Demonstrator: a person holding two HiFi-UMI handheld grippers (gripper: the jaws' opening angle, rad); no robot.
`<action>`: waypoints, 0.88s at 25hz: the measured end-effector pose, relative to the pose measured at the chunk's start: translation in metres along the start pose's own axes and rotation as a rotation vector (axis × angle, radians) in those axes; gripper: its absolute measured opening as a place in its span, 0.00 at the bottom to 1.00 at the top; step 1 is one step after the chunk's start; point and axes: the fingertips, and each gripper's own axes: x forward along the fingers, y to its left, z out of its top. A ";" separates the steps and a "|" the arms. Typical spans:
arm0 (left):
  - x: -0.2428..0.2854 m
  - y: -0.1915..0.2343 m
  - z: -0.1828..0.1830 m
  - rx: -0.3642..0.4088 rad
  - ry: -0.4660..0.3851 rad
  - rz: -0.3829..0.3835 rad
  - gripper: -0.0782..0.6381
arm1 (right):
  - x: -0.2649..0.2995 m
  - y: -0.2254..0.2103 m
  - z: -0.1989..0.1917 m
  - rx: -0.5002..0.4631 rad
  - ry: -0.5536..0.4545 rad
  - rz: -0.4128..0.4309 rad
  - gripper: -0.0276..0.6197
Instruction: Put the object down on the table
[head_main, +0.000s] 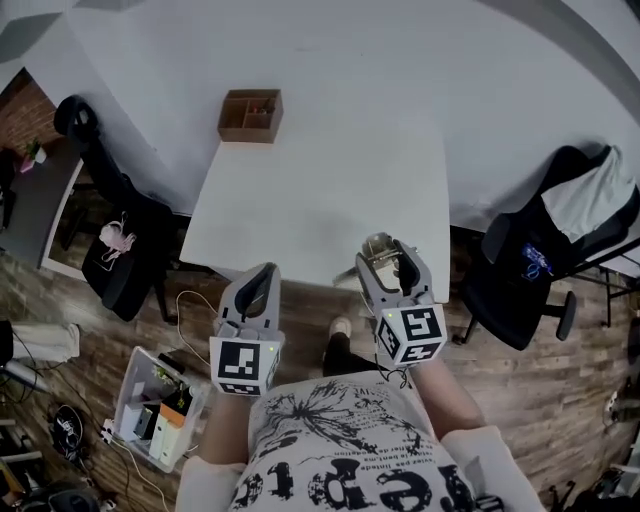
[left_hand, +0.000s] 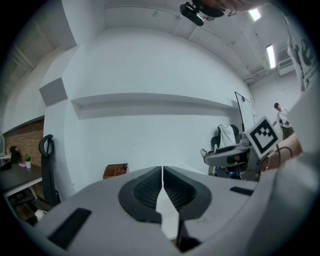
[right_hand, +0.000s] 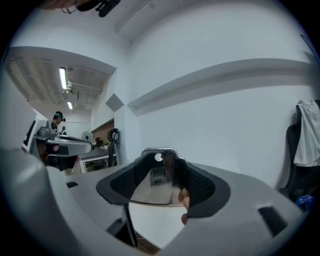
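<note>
Right gripper (right_hand: 160, 170) – jaws stand wide, pads pressed on a shiny, mirror-surfaced object (right_hand: 155, 182). What it is exactly, the views don't settle. It sits between the pads and is carried in the air, not yet on anything.

Left gripper (left_hand: 162, 180) – jaws closed together, nothing in them, held level beside the right one.

From the head view, both grippers are at the near edge of the white table (head_main: 320, 190). The object (head_main: 378, 248) looks to be about over that edge, with wood floor just behind it.

Risks as I judge them:
- Let go here and it may catch the lip or miss the table and drop to the floor. Carry it further in first.
- The surface looks slick, so a jolt could let it slide in the pads.
- Open while it hangs above the top and it will likely land hard or tip. Get its base down flat before you loosen.
- The wooden organizer box (head_main: 250, 115) sits well apart at the far side, so it's no concern.
</note>
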 end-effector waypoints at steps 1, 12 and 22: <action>0.016 0.006 0.004 0.002 -0.004 0.004 0.13 | 0.015 -0.009 0.004 0.002 -0.003 0.000 0.48; 0.137 0.042 0.017 0.001 -0.009 -0.012 0.13 | 0.122 -0.073 0.014 0.027 0.050 -0.011 0.48; 0.201 0.101 -0.005 -0.022 0.021 -0.144 0.13 | 0.199 -0.076 -0.037 0.061 0.231 -0.127 0.48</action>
